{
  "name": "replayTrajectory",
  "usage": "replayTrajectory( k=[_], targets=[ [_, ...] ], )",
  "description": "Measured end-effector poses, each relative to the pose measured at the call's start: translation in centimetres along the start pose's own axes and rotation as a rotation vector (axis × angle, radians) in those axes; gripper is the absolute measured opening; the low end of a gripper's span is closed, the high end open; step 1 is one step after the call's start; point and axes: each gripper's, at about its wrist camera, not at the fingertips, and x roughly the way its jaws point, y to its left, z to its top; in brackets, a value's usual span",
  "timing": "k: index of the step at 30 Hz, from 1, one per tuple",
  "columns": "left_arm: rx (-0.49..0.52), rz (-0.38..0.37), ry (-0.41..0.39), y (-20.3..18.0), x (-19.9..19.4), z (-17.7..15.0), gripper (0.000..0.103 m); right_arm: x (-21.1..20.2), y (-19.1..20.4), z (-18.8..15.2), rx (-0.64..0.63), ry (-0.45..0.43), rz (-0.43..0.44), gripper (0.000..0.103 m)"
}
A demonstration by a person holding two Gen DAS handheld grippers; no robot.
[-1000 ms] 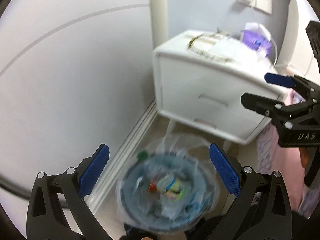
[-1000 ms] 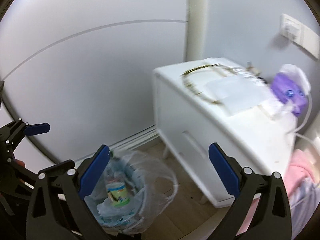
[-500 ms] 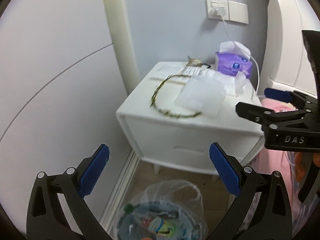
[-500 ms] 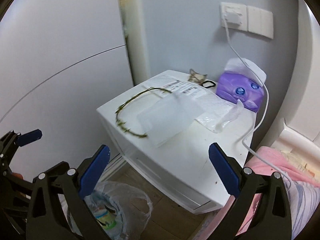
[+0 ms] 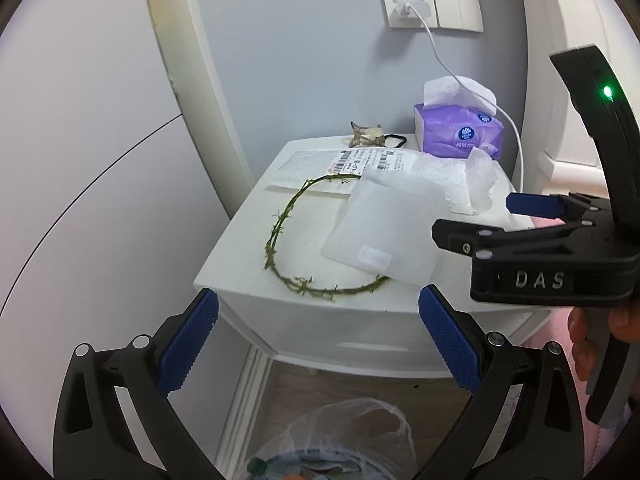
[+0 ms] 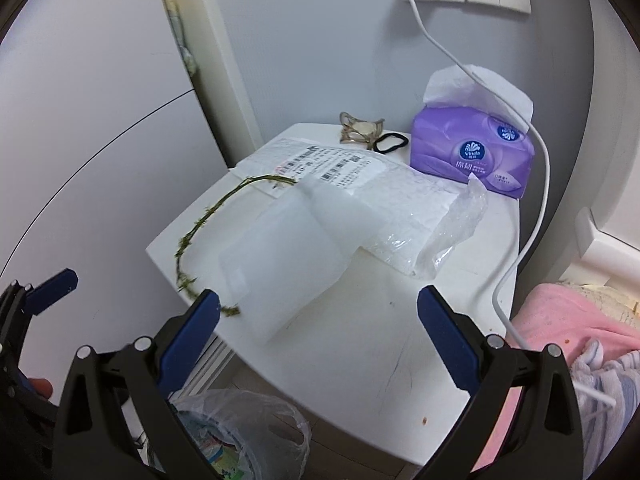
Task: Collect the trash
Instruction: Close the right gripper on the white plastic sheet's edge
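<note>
Both your grippers are spread wide with nothing between the pads. The right gripper [image 6: 318, 334] hangs over the near edge of the nightstand [image 6: 360, 380], and the white pouch [image 6: 280, 264] lies just ahead of it and slightly left, one corner jutting toward the left pad. Its long axis seems to run diagonally, from near-left to far-right. The twig ring [image 5: 288, 236] curls partly under the pouch, so it may drag along. Your left gripper [image 5: 318, 346] sits lower and farther back, off the front edge, above the bin [image 5: 340, 448]. The right is nearer; I would reach with it.
</note>
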Motion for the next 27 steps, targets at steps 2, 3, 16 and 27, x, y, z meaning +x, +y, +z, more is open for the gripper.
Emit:
replayTrajectory(
  k=[2,3,16,27],
  targets=[
    [0.004,-0.005,0.006,-0.1,1.1,0.2,0.097,0.5,-0.3,0.3,0.011,0.008,0.001,0.096],
    [0.004,-0.006,0.008,-0.1,1.4,0.3,0.097,1.0,-0.3,0.5,0.014,0.013,0.001,0.096],
    [0.043,-0.013,0.004,-0.2,4.2,1.5,0.097,4.4,-2.1,1.0,0.194,0.074,0.056,0.096],
    [0.050,-0.031,0.011,-0.9,5.4,1.7,0.097,5.3,-1.8,1.0,0.195,0.043,0.094,0.096]
  ],
)
